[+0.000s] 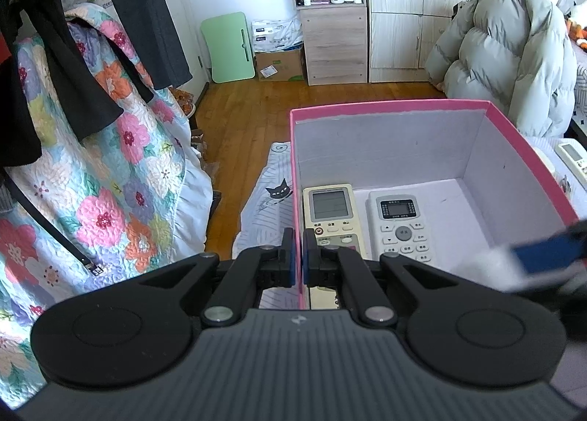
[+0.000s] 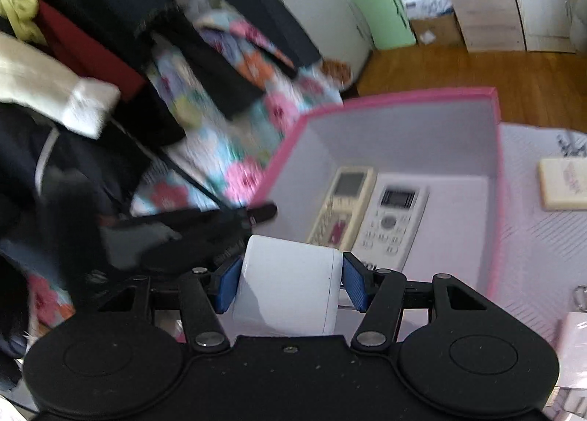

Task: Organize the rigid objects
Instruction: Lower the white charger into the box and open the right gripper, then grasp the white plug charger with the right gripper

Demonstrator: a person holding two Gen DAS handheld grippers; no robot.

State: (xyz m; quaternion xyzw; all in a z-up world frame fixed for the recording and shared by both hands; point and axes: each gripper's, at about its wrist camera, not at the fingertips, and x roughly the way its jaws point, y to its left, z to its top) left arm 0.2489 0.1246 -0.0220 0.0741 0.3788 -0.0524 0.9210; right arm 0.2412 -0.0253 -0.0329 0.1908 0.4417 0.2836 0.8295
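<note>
The right tongs (image 2: pixel 292 283) grip a white rounded box (image 2: pixel 288 289), blue pads pressed on its two side faces, so it sits squarely between the fingers and points forward along them. Ahead and a little to the right of it lies the open pink box (image 2: pixel 493 178), which stands on the bed. A cream remote (image 2: pixel 343 206) and a white remote (image 2: pixel 390 224) already lie in it side by side, long axes running away from the camera, against the box's left wall. The bare floor of the box is on the right half, so the white box probably has to travel forward and right, over the near rim, to land there. The left tongs (image 1: pixel 298 256) are closed on the pink box's near-left wall (image 1: pixel 293 178), seemingly steadying it. A third remote (image 1: pixel 572 160) lies outside, beyond the far right wall.
</note>
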